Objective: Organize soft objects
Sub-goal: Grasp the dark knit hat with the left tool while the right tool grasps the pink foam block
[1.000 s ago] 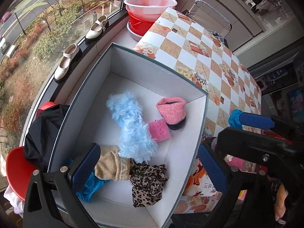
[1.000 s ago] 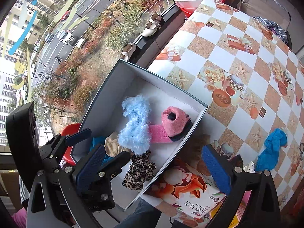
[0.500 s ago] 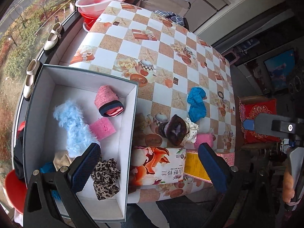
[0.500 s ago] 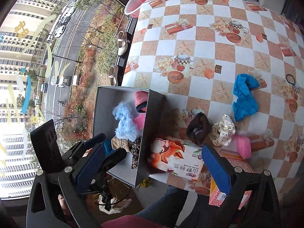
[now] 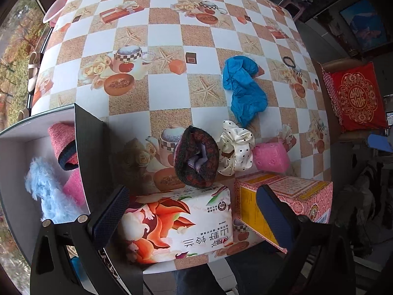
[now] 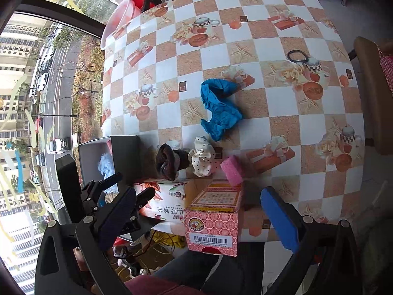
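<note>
both grippers, left gripper (image 5: 191,211) and right gripper (image 6: 199,209), hang spread and empty, so reaching for the dark scrunchie (image 5: 196,157) could snag the tissue pack (image 5: 176,223) and shove it off the counter (image 5: 167,34).

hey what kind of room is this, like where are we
Most likely a home, in an upper-floor flat: a dining-style table with a checkered teapot-print cover stands by a big window looking down on a street and cars, and a chair holds a red cushion.
</note>
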The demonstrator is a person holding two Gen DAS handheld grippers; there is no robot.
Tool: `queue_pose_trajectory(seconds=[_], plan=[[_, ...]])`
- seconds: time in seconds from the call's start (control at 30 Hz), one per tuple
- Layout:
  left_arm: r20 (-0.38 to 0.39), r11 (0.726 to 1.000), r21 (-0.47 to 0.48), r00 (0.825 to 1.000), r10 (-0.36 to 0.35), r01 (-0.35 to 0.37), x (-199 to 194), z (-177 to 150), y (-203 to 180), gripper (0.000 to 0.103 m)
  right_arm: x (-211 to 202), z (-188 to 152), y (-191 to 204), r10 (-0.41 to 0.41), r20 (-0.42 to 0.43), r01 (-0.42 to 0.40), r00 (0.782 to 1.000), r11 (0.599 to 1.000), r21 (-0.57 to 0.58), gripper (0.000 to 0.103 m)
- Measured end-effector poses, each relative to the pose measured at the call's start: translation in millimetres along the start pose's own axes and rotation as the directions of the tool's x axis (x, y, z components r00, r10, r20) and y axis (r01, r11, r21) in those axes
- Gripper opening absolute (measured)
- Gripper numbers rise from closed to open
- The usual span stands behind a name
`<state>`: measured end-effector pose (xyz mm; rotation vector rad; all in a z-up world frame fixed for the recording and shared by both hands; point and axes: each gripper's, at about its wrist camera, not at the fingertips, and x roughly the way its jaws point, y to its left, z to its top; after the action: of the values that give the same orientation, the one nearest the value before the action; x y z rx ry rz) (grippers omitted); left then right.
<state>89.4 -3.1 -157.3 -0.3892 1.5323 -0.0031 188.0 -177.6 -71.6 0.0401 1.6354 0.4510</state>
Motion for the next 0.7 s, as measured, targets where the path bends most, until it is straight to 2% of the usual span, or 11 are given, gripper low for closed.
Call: queue_pose_trajectory(seconds=[0.17, 0.4, 0.53, 0.7], plan=[[-0.048, 0.999, -0.036, 0.999, 0.023, -0.025, 24, 16, 0, 0.102, 23, 14, -27, -0.013, -0.03, 0.014, 0.999, 1.0, 0.022, 0.102], [-0.131, 0.996, -0.068, 0.99, 0.056, -0.065, 51, 28, 3, 0.102, 67, 35, -35, -0.023, -0.11, 0.02, 0.994, 0.999, -0.031, 0.102], [-0.163, 0.994, -0.072, 0.984, 0.065, -0.078, 63, 35, 1, 0.102, 100, 41, -34, -0.039, -0.204, 0.024, 0.978, 0.997, -0.077, 0.102], [-0.209, 0.993, -0.074, 0.975, 0.074, -0.092, 77, 40, 3, 0.102, 142, 39, -33, -0.031, -0.325, -0.007, 0.945, 0.994, -0.113, 0.102]])
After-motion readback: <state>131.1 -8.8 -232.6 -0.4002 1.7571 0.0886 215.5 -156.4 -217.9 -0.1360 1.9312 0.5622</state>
